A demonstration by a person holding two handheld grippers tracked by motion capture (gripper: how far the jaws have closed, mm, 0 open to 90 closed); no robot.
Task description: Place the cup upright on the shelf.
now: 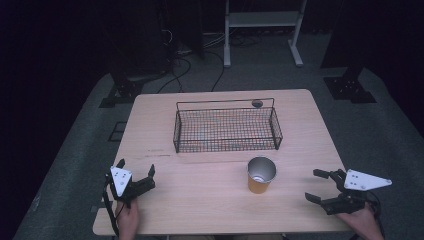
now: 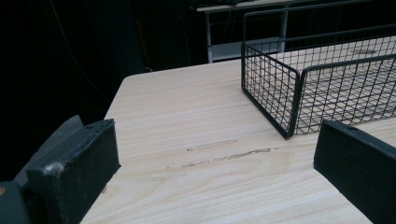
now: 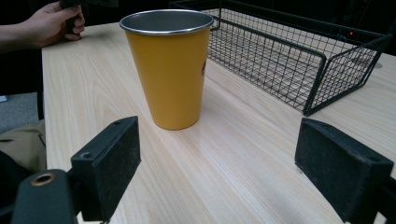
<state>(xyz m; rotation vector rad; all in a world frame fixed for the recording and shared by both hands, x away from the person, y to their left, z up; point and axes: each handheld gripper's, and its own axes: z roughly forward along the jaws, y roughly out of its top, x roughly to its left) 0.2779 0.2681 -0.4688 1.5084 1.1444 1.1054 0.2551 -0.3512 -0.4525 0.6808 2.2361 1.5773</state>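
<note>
Right gripper (image 1: 316,186) stood wide open, nothing grasped, the yellow cup (image 1: 261,175) upright just ahead of its jaws; left gripper (image 1: 135,173) open too, basket (image 1: 226,129) beyond.

One yellow cup (image 1: 261,175), one wire basket (image 1: 226,128) and two tools share one table (image 1: 200,200).

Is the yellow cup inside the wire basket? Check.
No, the yellow cup stands on the table in front of the wire basket.
</note>
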